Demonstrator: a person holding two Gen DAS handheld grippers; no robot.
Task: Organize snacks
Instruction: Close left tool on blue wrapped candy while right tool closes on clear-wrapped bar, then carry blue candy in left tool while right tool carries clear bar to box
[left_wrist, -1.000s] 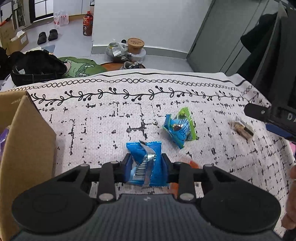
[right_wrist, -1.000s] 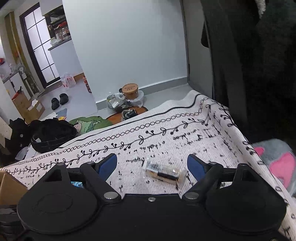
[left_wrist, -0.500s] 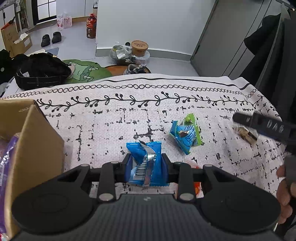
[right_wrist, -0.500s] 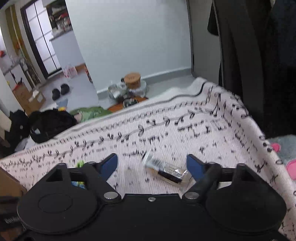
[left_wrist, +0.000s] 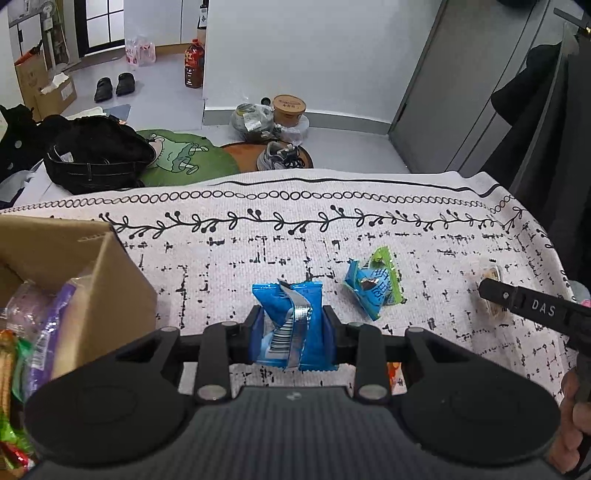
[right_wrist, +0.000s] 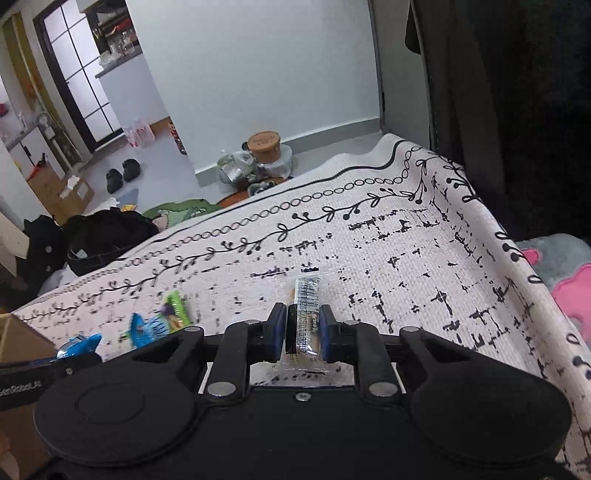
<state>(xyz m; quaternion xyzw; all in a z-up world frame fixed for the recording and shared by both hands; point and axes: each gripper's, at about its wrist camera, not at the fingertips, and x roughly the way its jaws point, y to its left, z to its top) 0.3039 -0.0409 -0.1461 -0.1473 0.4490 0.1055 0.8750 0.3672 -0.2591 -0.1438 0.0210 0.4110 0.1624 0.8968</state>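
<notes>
My left gripper (left_wrist: 293, 326) is shut on a blue snack packet (left_wrist: 291, 325) and holds it above the patterned cloth (left_wrist: 258, 251), just right of the cardboard box (left_wrist: 74, 258) that holds several snacks (left_wrist: 40, 332). A blue-and-green snack packet (left_wrist: 373, 286) lies on the cloth to the right; it also shows in the right wrist view (right_wrist: 162, 317). My right gripper (right_wrist: 303, 328) is shut on a clear-wrapped snack bar (right_wrist: 304, 314) at the cloth's right side; that gripper shows at the right edge of the left wrist view (left_wrist: 535, 306).
An orange packet (left_wrist: 393, 371) peeks out under my left gripper. The cloth's right edge drops off toward a grey and pink rug (right_wrist: 561, 273). Dark coats (right_wrist: 517, 110) hang at the right. Bags and shoes lie on the floor beyond the far edge.
My right gripper has closed on the clear-wrapped bar, which now lies lengthwise between the fingers. My left gripper has moved left with the blue packet, so more of the box shows.
</notes>
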